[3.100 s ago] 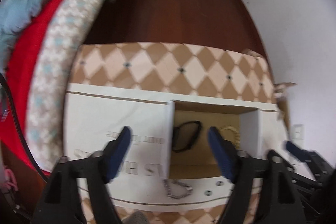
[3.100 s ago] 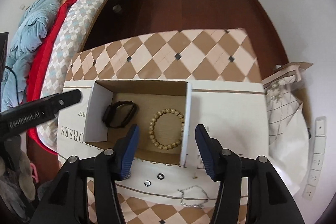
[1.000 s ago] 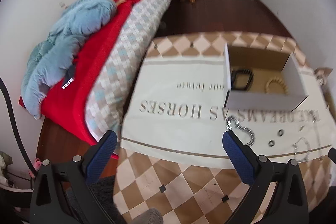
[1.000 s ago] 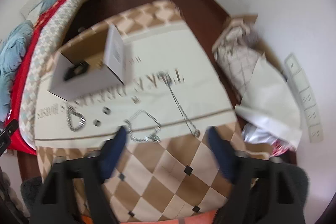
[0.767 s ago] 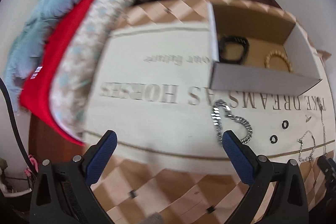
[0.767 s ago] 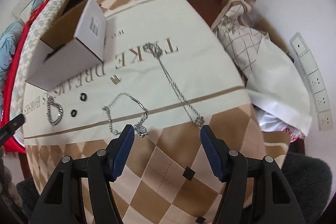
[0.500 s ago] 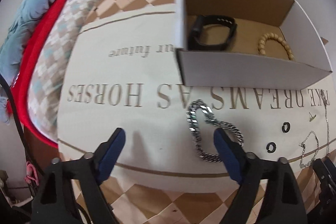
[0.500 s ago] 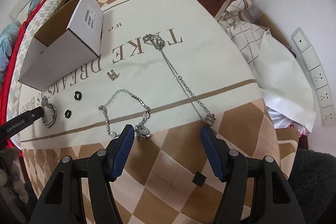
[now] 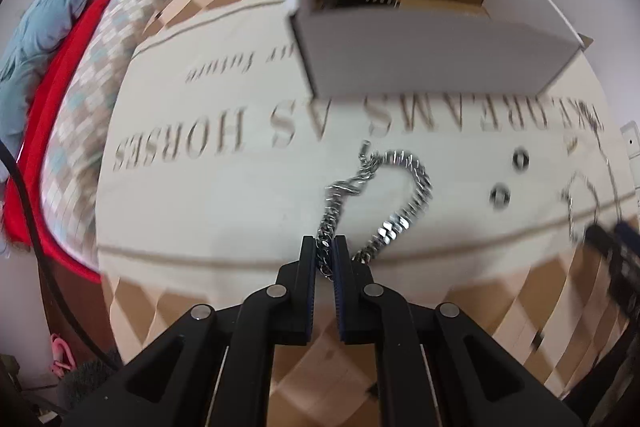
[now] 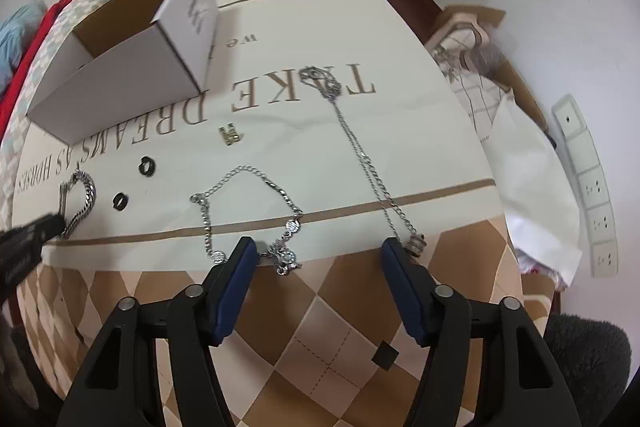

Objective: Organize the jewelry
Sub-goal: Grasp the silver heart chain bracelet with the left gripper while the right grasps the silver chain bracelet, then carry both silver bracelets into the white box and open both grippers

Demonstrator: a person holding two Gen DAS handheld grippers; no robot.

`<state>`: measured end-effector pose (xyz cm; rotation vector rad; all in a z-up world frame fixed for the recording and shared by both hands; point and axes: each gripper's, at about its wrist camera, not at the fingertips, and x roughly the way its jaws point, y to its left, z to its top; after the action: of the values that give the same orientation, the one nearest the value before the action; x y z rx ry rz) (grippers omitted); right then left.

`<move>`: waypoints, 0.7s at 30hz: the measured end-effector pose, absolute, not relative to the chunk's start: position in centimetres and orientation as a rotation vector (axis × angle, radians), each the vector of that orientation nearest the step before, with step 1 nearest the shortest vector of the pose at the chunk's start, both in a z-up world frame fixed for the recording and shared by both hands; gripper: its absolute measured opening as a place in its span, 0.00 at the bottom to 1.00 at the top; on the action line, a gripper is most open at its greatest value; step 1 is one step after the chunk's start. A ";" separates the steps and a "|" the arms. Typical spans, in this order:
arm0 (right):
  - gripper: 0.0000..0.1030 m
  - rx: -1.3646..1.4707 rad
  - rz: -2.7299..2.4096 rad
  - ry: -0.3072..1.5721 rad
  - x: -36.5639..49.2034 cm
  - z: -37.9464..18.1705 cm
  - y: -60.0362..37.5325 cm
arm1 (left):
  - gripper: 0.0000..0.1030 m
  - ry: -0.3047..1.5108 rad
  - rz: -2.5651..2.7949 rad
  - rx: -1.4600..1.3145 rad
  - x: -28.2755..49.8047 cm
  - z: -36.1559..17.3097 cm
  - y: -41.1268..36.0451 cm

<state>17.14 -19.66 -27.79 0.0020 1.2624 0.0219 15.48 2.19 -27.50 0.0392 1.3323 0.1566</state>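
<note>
- Since half a second ago my left tongs (image 9: 327,255) have dropped and just closed, pinching the chunky silver chain (image 9: 400,195) at one end.
- It lies on the worktop (image 9: 224,211) before the box (image 9: 420,63).
- Right tongs (image 10: 316,251) spread, empty, above the thin bracelet (image 10: 256,207).
- Chain looks heavy, limp, slippery; I'd expect it to dangle.

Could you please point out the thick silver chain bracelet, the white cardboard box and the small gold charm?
thick silver chain bracelet (image 9: 416,183), left wrist view, curved outer links.
white cardboard box (image 9: 432,55), left wrist view, near outer wall.
small gold charm (image 10: 229,133), right wrist view, its centre.
</note>
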 end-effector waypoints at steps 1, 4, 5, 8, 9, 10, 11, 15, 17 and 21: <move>0.43 -0.007 0.030 1.255 17.2 -27.7 -19.4 | 0.05 1.339 0.162 0.029 14.7 -27.5 2.5; 0.06 -0.019 0.079 1.251 17.1 -27.5 -18.1 | 0.05 1.348 0.162 -0.005 13.6 -27.4 3.2; 0.06 -0.028 0.083 1.254 17.0 -27.5 -17.8 | 0.05 1.348 0.162 -0.010 13.5 -27.3 3.5; 0.05 0.042 0.136 1.276 16.4 -27.2 -17.9 | 0.05 1.337 0.157 -0.017 13.1 -26.7 3.8; 0.05 0.087 0.146 1.273 16.0 -26.9 -18.4 | 0.05 1.330 0.155 -0.019 13.0 -26.4 3.9; 0.05 0.111 0.154 1.263 15.7 -26.5 -18.7 | 0.05 1.321 0.151 -0.024 12.9 -26.0 3.9; 0.05 0.129 0.153 1.256 15.5 -26.3 -19.1 | 0.05 1.312 0.145 -0.031 12.9 -25.7 4.0; 0.05 0.166 0.140 1.213 14.7 -24.5 -20.4 | 0.05 1.281 0.116 -0.051 13.1 -24.1 4.1; 0.05 0.168 0.141 1.205 14.7 -23.8 -20.7 | 0.05 1.270 0.099 -0.053 13.2 -23.3 4.1; 0.05 0.172 0.147 1.180 15.0 -22.4 -20.9 | 0.05 1.234 0.090 -0.048 13.6 -21.6 4.3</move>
<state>15.01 -20.88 -22.45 0.1718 1.1798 0.1471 13.56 4.28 -21.63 -0.0476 1.2342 0.0900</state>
